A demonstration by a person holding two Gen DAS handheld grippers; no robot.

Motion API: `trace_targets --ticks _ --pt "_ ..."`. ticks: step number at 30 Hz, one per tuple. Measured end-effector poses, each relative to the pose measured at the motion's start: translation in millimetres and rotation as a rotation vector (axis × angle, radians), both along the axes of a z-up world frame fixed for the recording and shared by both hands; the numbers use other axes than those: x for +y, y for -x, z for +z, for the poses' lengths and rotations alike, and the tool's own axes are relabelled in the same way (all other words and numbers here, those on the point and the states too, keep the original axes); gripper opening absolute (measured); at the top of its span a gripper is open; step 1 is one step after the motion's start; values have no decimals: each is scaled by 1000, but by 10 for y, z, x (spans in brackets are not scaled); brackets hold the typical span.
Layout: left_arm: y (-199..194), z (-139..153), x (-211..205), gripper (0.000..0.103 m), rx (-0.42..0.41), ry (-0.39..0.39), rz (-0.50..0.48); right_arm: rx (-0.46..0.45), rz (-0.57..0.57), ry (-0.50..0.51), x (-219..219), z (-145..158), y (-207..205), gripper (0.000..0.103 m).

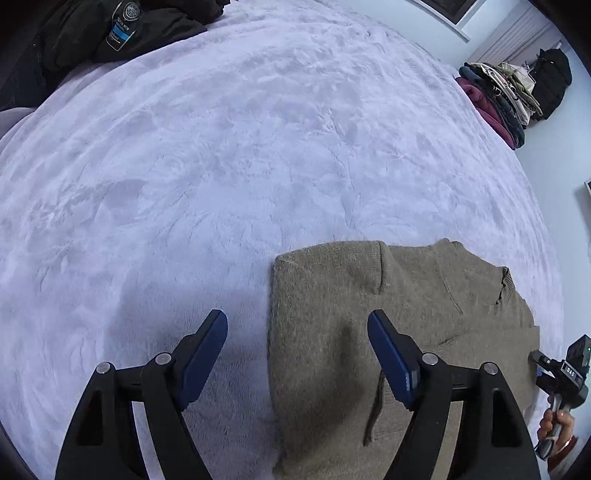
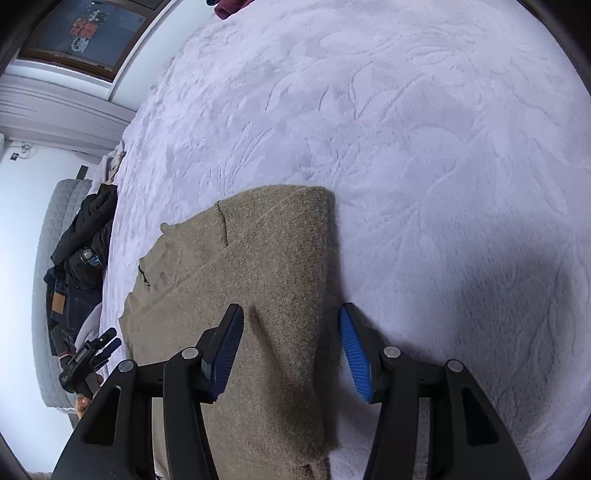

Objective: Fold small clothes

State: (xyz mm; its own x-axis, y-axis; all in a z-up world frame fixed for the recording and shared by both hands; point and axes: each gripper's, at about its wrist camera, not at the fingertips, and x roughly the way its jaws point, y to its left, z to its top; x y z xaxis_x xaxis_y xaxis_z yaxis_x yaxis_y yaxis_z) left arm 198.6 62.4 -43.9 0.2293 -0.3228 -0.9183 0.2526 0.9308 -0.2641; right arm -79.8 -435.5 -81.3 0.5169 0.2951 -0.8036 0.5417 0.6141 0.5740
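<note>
The bed (image 1: 258, 147), covered in a pale plush blanket, carries everything, and its deep pile is the first risk: a fold dragged across it would likely catch and skew rather than slide. The brown knitted sweater (image 1: 369, 314) lies partly folded near the bed's near edge, one side already turned over in a long straight fold, with a dark cord trailing on top; that cord could snag on a pad and pull the layers apart. A stack of folded clothes (image 1: 495, 96) sits at the far right corner, and a dark heap of jackets and jeans (image 1: 110, 33) lies at the far left corner, both well apart from the sweater. The left gripper (image 1: 297, 323) hangs over the sweater's left edge with its fingers wide apart and nothing between them, one over bare blanket, one over the knit; closing here might pinch blanket along with wool. The right gripper (image 2: 291, 321) straddles the folded edge with its fingers about half open, pads clear of the cloth, gripping nothing; a grab at this thick doubled edge may take only the top layer and undo the fold
</note>
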Motion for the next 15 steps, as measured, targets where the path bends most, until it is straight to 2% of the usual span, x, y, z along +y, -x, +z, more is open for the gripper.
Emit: trace_targets --ticks 4,5,6,7,8,11,15 --pt "-122 -192 -134 78 30 -25 -27 -23 -21 -37 -81 -37 -51 57" --pt "-140 -218 -148 72 32 -24 -27 -25 -24 -56 -105 -59 -70 57" --pt "-150 -220 -149 61 30 -19 -25 -18 -29 -73 -123 -86 -89 53" --pt "-162 -215 -145 31 36 -4 -29 -5 -34 -90 -138 -109 -109 25" --pt "-167 -207 -134 20 43 12 -33 -18 -24 -111 -138 -102 -132 13" --pt "-161 -211 -112 20 5 -35 -50 -64 53 -44 -56 60 -192 14" --pt "-152 -249 -127 21 -7 -56 -38 8 24 -22 -120 -136 -183 15"
